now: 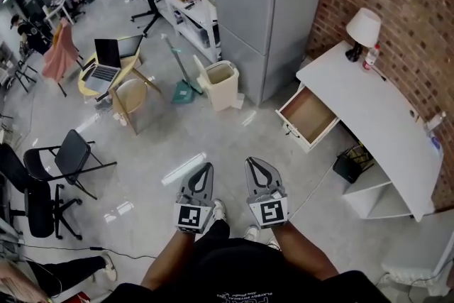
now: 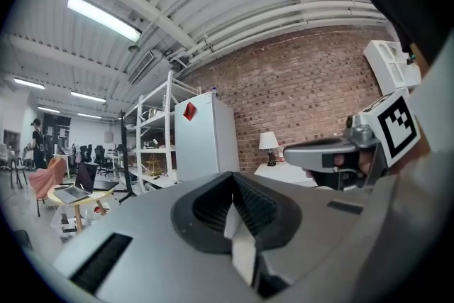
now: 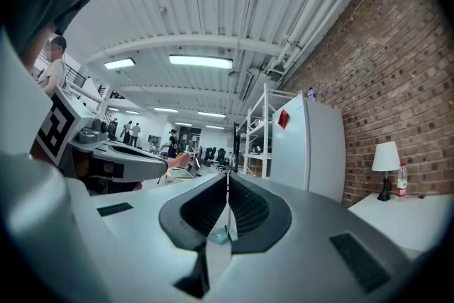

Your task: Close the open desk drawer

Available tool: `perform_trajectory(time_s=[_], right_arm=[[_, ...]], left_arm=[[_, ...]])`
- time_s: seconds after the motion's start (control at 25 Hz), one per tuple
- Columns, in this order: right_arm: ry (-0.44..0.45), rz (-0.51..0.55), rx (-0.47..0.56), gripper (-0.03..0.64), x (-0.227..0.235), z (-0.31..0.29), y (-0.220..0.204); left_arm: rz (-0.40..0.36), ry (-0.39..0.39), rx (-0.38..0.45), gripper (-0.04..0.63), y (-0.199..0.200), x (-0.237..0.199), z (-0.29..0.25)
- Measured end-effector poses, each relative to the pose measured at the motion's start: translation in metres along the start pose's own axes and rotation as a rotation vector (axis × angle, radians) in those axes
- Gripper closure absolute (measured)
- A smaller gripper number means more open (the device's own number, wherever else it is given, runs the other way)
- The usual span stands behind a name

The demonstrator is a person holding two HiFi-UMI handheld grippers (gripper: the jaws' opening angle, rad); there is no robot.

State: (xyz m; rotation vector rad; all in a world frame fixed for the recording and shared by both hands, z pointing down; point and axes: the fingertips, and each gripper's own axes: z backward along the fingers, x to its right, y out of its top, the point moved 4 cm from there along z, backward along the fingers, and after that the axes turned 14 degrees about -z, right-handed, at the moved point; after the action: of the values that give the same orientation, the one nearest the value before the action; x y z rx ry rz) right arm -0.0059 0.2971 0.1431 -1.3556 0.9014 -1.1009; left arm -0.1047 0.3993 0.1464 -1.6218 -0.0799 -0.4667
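Head view: left hand-held gripper [image 1: 206,169] and right hand-held gripper [image 1: 253,164] side by side above the floor [image 1: 177,131], each with jaws pressed together on nothing. The open drawer [image 1: 310,115] projects from the lamp [image 1: 362,28] end of the white counter [image 1: 376,106], ahead and to the right of both, well apart from them; the right hand-held gripper is the nearer

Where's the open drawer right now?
Head view, right of centre: the open drawer sticks out of the white desk, just right of the grey fridge, ahead of the right gripper.
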Motion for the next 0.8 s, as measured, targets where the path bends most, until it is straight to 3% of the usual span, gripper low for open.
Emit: perform_trajectory(time_s=[0.8], right_arm=[[-0.107, 0.038, 0.049, 0.588, 0.013, -0.116, 0.011]], left_arm=[[0.042, -0.158, 0.06, 0.588, -0.034, -0.087, -0.095]])
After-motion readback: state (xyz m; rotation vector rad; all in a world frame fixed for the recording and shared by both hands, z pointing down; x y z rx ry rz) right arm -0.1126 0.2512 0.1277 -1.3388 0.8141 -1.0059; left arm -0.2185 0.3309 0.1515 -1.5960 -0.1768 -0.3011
